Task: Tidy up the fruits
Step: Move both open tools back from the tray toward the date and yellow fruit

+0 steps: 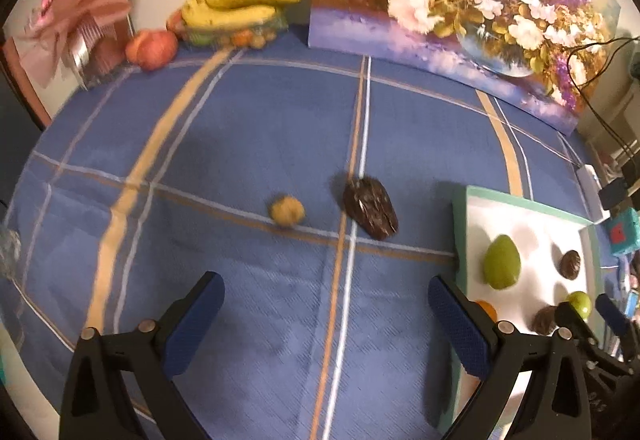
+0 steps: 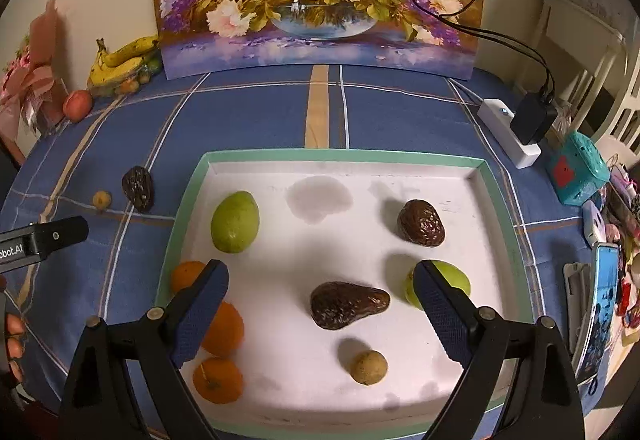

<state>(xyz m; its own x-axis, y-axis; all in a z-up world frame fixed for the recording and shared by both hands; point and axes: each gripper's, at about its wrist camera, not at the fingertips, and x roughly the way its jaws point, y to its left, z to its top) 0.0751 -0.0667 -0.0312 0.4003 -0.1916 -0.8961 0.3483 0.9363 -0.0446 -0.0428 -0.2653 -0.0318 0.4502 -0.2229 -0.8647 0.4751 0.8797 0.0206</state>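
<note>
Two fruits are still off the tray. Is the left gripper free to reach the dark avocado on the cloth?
Probably yes: the left gripper is open and empty, and only bare cloth lies between it and the dark avocado.

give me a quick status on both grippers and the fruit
Left gripper and right gripper: open, empty. Dark avocado and small brown fruit not yet in the tray. Nothing in the way.

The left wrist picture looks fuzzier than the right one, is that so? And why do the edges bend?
Yes: in the left wrist view the small yellow fruit and dark avocado are smeared by motion blur. The right wrist view is sharp; the tray and its fruit show soft shadows under warm light. Both are fisheye pictures, so the tablecloth stripes curve and the corners go black.
</note>
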